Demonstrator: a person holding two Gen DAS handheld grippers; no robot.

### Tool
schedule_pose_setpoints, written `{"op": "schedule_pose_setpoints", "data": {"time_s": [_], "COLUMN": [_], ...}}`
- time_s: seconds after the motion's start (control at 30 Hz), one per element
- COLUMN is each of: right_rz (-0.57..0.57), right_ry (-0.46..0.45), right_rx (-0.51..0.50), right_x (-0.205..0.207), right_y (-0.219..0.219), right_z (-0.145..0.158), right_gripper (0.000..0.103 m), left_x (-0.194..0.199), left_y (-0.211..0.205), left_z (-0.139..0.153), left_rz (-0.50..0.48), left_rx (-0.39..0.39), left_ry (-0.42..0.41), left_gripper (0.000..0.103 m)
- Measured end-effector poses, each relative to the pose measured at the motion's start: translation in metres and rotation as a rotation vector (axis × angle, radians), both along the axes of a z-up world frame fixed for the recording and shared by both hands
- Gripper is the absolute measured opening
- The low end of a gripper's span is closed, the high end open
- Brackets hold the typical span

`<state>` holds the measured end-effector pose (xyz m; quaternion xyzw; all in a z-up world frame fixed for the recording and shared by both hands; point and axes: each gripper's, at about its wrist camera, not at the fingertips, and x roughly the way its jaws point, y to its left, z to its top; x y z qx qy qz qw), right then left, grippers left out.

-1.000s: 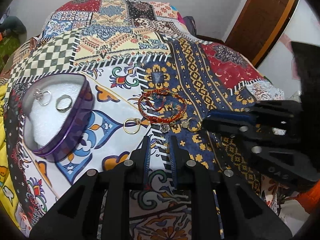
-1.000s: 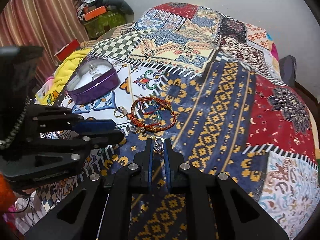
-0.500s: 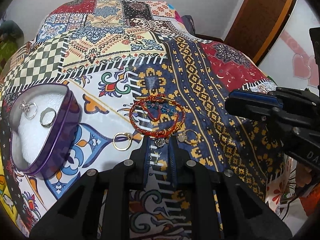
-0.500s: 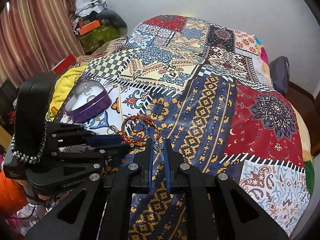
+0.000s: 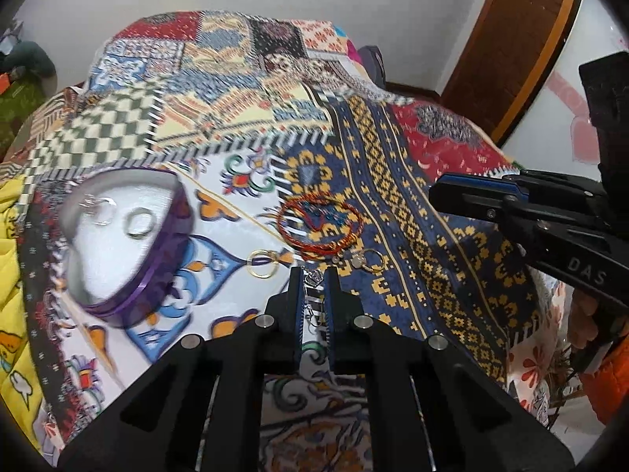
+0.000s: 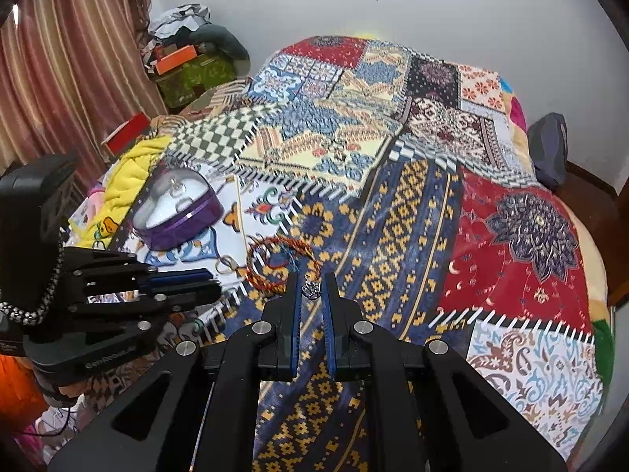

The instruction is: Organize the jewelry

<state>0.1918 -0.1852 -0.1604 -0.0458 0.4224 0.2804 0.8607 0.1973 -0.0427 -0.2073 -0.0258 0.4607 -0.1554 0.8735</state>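
Inventory, left to right, taken from your left hand-held gripper (image 5: 313, 275).

- Purple tin (image 5: 157, 275): far to its left on the bedspread (image 5: 412, 236), open, white lining, two silver rings (image 5: 137, 222) already lying inside.
- Gold ring (image 5: 262, 263): just ahead and left of the tips, loose on the cloth.
- Red cord bracelet (image 5: 318, 224): straight ahead, lying flat in a rough circle.
- Small hoop earring (image 5: 369, 260): just ahead and right, beside the bracelet.

Your left hand-held gripper is nearly closed; a small silvery piece shows in the gap, but whether it is pinched or merely lying behind, you cannot tell.

Your right hand-held gripper (image 6: 313, 289) is closed to a narrow gap on a silver charm (image 6: 311, 289), lifted clear of the bed. From it the tin (image 6: 177, 212) lies forward and well to the left, with your left hand-held gripper nearer the tin. The carry, likely, runs leftward over the bracelet.
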Motion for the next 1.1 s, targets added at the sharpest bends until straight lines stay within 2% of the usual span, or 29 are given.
{"op": "schedule_pose_setpoints", "data": {"time_s": [0.3,0.6,0.83,1.1], "right_rz": [0.021,0.085,0.145,0.206], "right_ry": [-0.065,-0.105,-0.118,-0.116], "right_rx": [0.025,0.049,0.079,0.098], "right_x": [0.000,0.005,0.011,0.020], "right_y": [0.017,0.051,0.082,0.112], "right_z": [0.031,0.047,0.051,0.049], "right_gripper": [0.009,0.009,0.009,0.009], "left_x": [-0.013,-0.016,-0.013,-0.004], "left_y": [0.036,0.077,0.102,0.113], "left_z": [0.042,0.078,0.084,0.068], "left_rz": [0.078,0.173,0.221,0.232], "left_rx": [-0.030,-0.030,-0.034,-0.041], "left_ry": [-0.106,-0.224,-0.257,-0.229], "left_gripper": [0.008,0.008,0.008,0.008]}}
